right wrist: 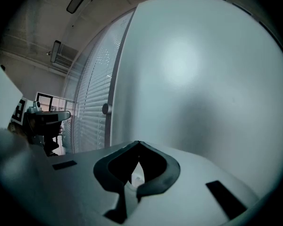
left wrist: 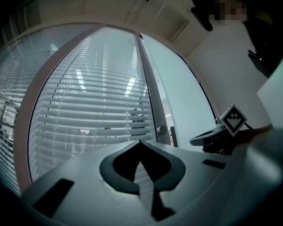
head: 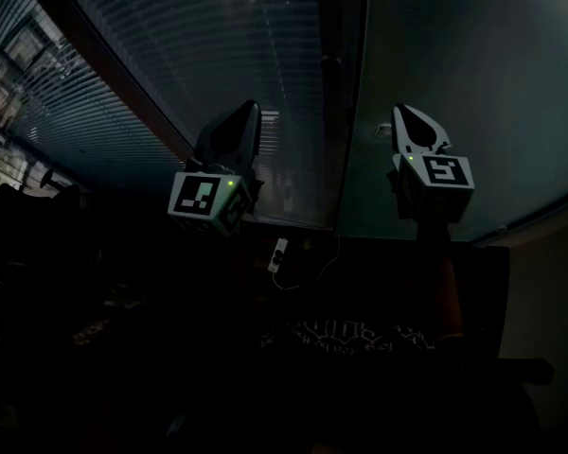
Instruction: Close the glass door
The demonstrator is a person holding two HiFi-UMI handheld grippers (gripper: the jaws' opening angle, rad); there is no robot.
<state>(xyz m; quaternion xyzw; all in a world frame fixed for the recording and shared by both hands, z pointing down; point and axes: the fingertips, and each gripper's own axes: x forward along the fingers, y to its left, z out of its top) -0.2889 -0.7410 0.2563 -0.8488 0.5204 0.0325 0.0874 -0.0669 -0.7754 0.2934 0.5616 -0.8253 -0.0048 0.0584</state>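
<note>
No legible text, brand or number. Coded square patterns only, on left marker cube (head: 206, 200) and right marker cube (head: 445, 170). Print on dark garment (head: 360, 334) unreadable.

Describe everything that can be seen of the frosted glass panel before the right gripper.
The frosted glass panel is a large, smooth, pale grey sheet, upright; nothing shows through it. Its left edge meets a vertical frame that bears a small round knob. The right gripper, jaws shut and empty, points at it; contact cannot be judged.
</note>
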